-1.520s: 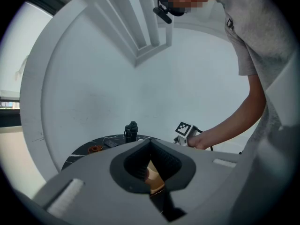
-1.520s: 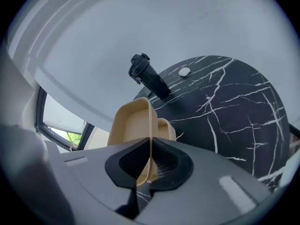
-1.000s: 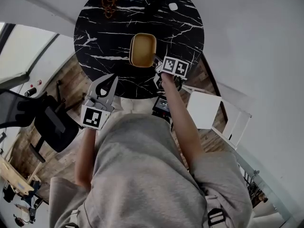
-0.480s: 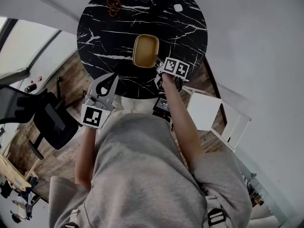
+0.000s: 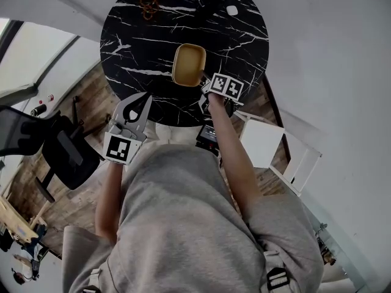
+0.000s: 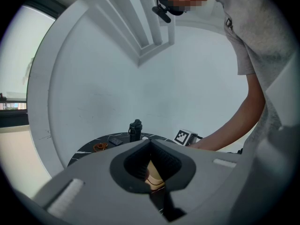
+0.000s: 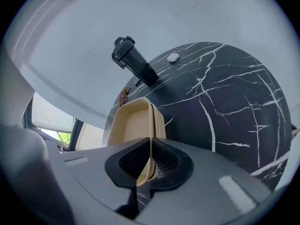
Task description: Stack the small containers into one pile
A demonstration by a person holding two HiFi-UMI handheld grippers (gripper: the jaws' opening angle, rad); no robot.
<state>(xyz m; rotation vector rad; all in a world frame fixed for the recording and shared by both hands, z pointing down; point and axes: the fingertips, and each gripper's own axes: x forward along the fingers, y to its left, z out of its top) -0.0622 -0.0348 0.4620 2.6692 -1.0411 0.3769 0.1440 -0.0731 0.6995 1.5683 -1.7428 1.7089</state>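
Two tan containers [image 7: 136, 125] sit nested as one pile near the middle of the black marble counter [image 5: 140, 47], with the right tongs [image 7: 150, 159] pinching their rim. The left tongs [image 6: 150, 149] hang closed and empty. No loose container shows, so only letting go seems left.

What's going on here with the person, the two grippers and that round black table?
A person stands at a round black marble table, with a hand-held gripper in each hand. The right gripper is shut on the rim of two nested tan containers toward the table's near edge. The left gripper is shut and empty, held off the table by the person's body. A black bottle stands at the table's far side.
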